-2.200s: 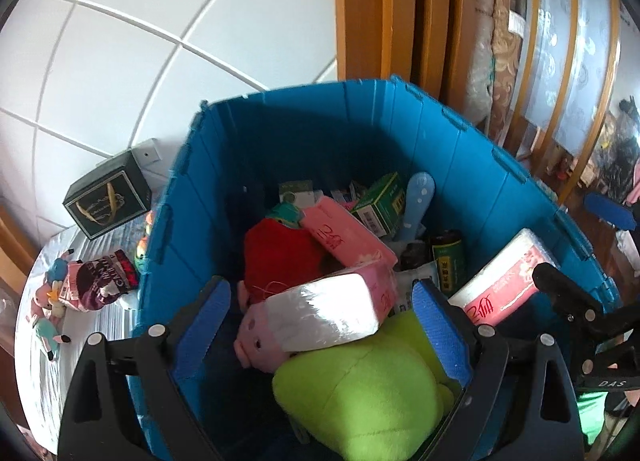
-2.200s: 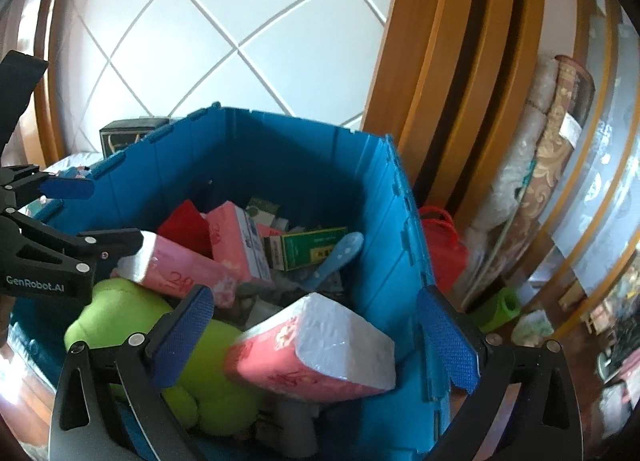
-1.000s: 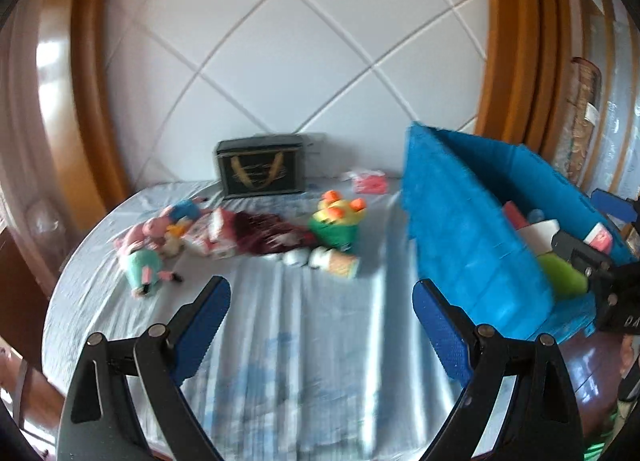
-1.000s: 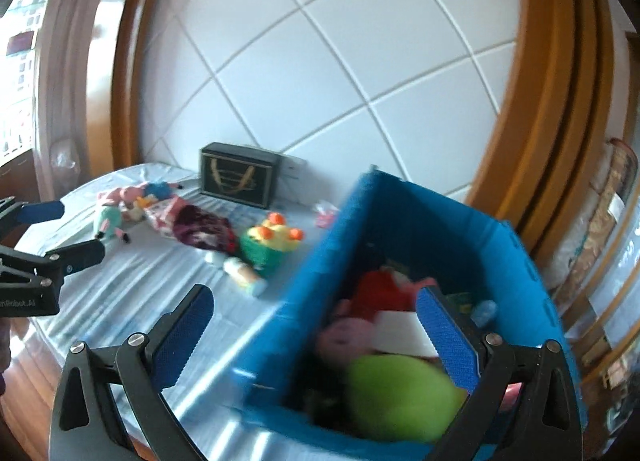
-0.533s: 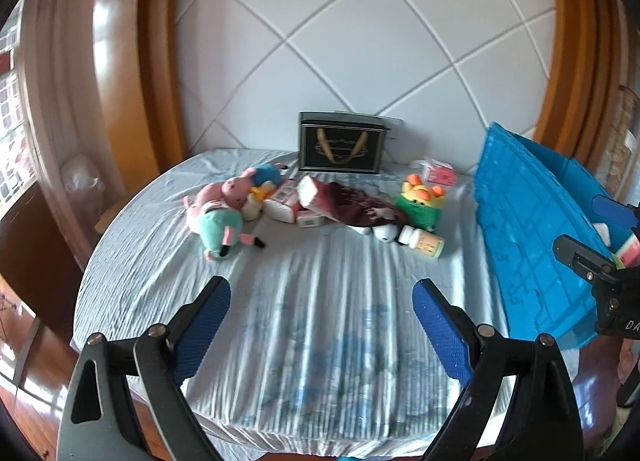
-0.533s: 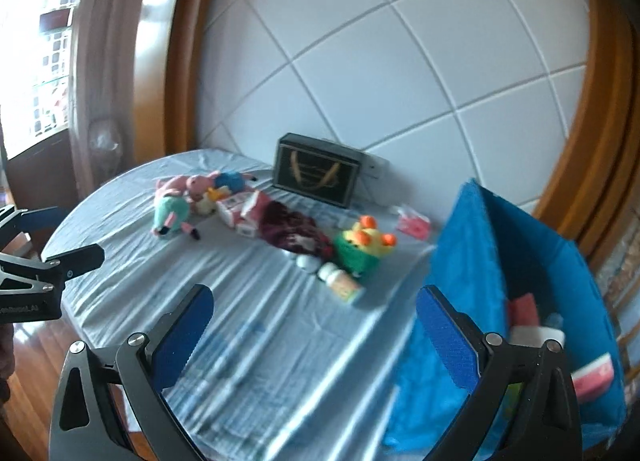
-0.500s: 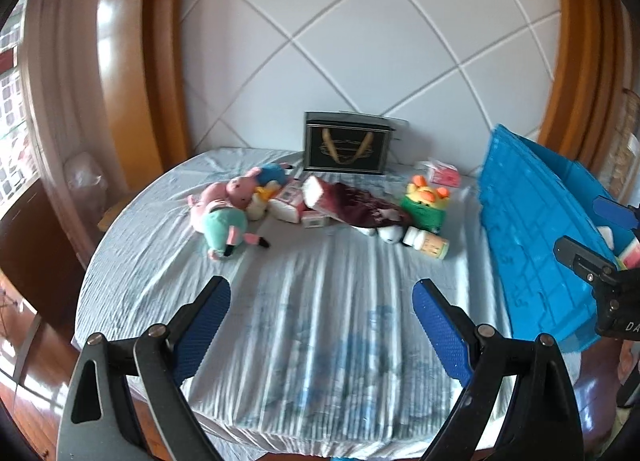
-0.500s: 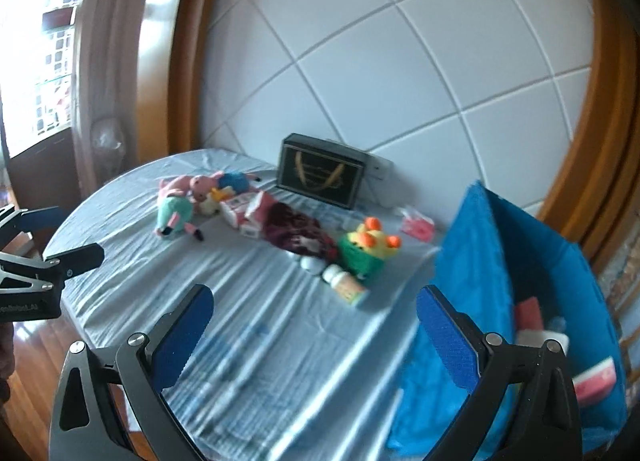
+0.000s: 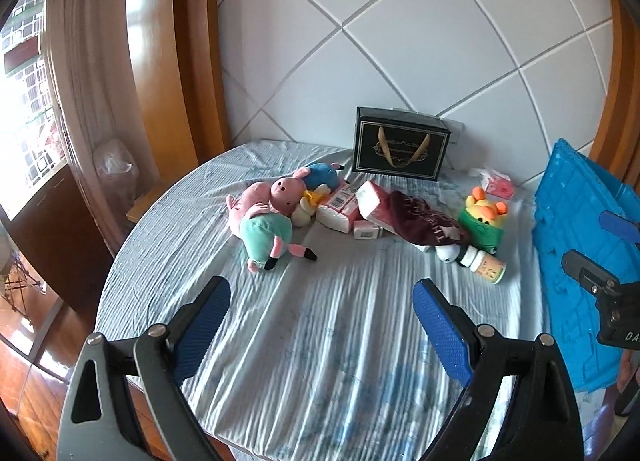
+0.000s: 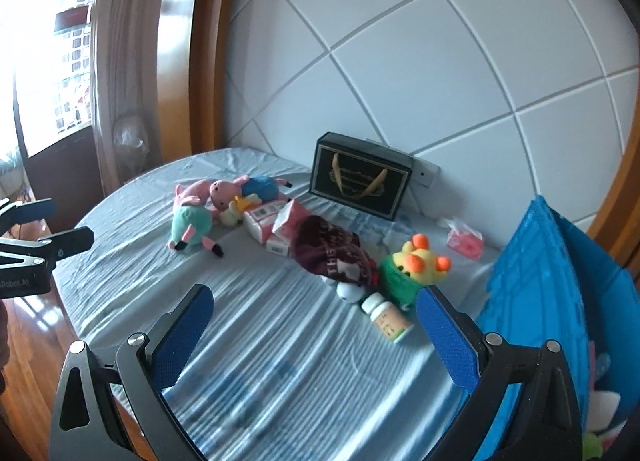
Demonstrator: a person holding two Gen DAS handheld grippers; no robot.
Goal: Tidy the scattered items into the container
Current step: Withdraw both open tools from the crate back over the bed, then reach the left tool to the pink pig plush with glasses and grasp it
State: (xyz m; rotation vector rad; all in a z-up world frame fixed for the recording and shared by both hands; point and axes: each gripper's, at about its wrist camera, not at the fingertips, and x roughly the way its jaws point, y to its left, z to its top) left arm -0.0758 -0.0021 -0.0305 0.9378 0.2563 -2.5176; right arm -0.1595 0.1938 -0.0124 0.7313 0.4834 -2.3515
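The blue crate [image 9: 580, 261] stands at the table's right edge; it also shows in the right wrist view [image 10: 552, 301]. Scattered on the pale blue cloth are pink pig plush toys [image 9: 266, 213], tissue packs [image 9: 352, 205], a maroon cloth item [image 9: 424, 217], a yellow-green plush [image 9: 484, 221] and a small bottle [image 9: 486, 265]. The same items show in the right wrist view: pig toys [image 10: 200, 213], maroon item [image 10: 332, 253], yellow-green plush [image 10: 412, 269], bottle [image 10: 386, 319]. My left gripper [image 9: 320, 333] is open and empty above the near cloth. My right gripper [image 10: 316, 337] is open and empty.
A black gift box [image 9: 400, 149] stands against the white tiled wall. A pink packet [image 9: 498, 185] lies near the wall by the crate. Wooden frames and a window are at the left. The round table's edge [image 9: 116, 261] drops to a wooden floor.
Both grippers have swung away from above the full crate and to the left, and now face the scattered items on the table. Both stayed open and empty.
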